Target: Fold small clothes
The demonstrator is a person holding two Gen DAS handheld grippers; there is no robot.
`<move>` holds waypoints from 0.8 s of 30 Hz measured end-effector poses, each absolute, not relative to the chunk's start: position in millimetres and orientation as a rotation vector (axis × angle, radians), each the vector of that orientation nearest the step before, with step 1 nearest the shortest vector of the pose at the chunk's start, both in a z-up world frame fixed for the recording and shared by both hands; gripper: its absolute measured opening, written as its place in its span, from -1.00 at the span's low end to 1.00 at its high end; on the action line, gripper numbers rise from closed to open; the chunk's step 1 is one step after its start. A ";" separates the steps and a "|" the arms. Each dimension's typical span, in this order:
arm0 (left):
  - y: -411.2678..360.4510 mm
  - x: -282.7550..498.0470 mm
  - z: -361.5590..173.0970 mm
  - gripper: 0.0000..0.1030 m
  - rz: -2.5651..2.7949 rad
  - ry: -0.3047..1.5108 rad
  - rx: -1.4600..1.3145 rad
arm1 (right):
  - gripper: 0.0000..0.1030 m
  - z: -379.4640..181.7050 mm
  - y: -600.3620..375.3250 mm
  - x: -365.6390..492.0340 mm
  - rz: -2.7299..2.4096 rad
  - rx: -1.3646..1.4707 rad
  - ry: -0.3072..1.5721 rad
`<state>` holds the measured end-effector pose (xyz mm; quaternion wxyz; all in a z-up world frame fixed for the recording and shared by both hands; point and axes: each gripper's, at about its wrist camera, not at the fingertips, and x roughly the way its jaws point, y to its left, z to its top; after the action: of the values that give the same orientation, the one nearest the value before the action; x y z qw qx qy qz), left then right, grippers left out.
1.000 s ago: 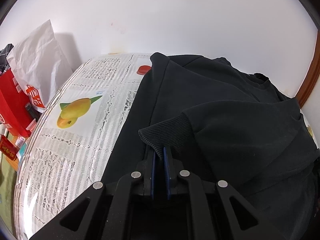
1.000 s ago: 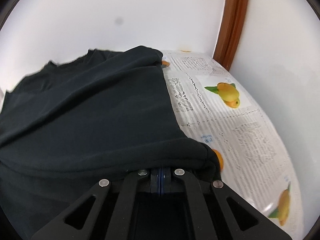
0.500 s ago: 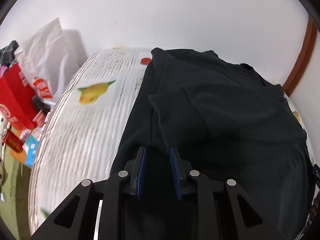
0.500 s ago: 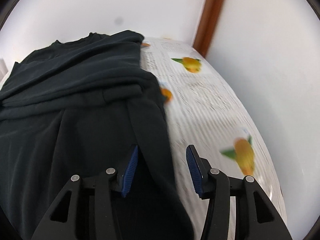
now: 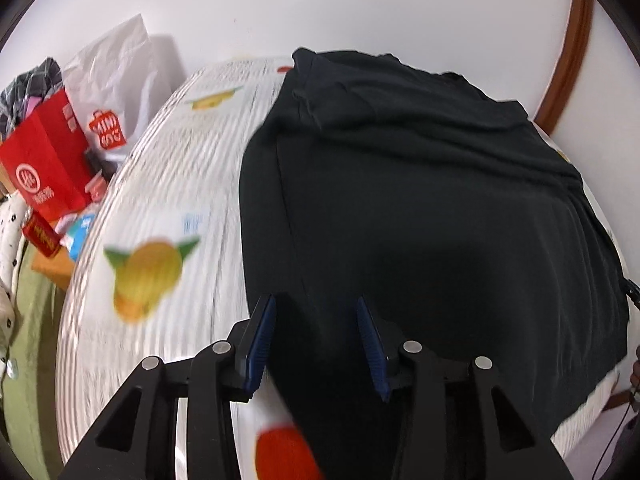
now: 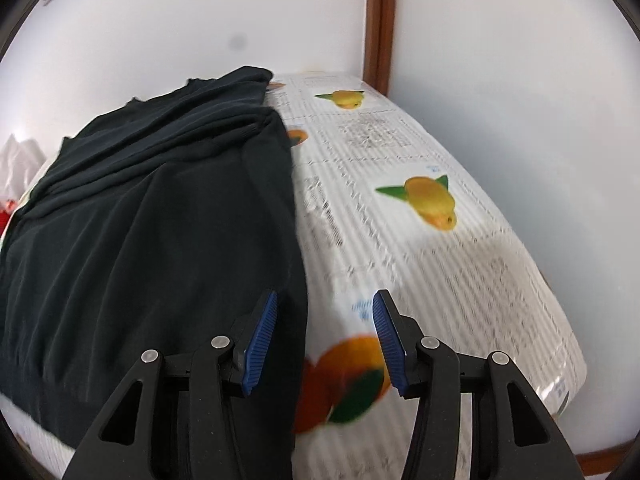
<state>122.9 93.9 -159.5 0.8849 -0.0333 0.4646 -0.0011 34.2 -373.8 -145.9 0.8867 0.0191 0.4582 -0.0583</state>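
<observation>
A black long-sleeved garment lies flat on a table with a white fruit-print cloth, its sleeves folded in over the body. My left gripper is open and empty above the garment's near left edge. In the right wrist view the same garment fills the left half, and my right gripper is open and empty over its near right edge, one finger above the fabric and one above the tablecloth.
A red box, a white plastic bag and other clutter stand off the table's left side. White walls close the back and right. A brown wooden frame runs up the far right corner.
Both grippers opened and let go of the sleeves they held a second ago. The sleeves now lie folded on the garment. Both grippers have drawn back toward the near edge.
</observation>
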 end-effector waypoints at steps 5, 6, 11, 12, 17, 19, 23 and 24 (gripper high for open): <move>84.3 92.9 -163.7 -0.03 0.010 0.958 -0.029 | 0.04 -158.7 -367.7 20.8 -0.085 0.073 0.974; 82.8 87.7 -165.5 -0.03 0.003 0.963 -0.033 | 0.05 -160.9 -364.9 16.5 -0.087 0.066 0.964; 77.4 67.9 -170.0 0.02 0.015 0.930 -0.041 | 0.05 -162.8 -354.5 8.8 -0.104 0.047 0.934; 77.1 65.9 -170.5 0.02 0.024 0.922 -0.049 | 0.05 -163.1 -352.7 9.0 -0.108 0.043 0.931; 76.2 64.8 -172.3 0.02 0.054 0.896 -0.065 | -0.33 -162.5 -341.3 13.9 -0.110 0.029 0.927; 75.9 63.7 -173.6 0.01 0.065 0.874 -0.070 | -0.60 -161.9 -332.9 15.7 -0.101 0.005 0.929; 75.4 63.0 -175.1 -0.10 0.074 0.841 -0.070 | -0.76 -163.7 -318.0 16.7 -0.121 -0.088 0.909; 75.4 62.8 -175.4 -0.12 0.078 0.833 -0.071 | -0.77 -164.0 -316.8 16.9 -0.122 -0.100 0.907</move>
<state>62.8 75.4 -175.4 0.9131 -0.0344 0.4045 0.0381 16.9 -316.8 -164.0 0.8958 -0.0481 0.4379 -0.0588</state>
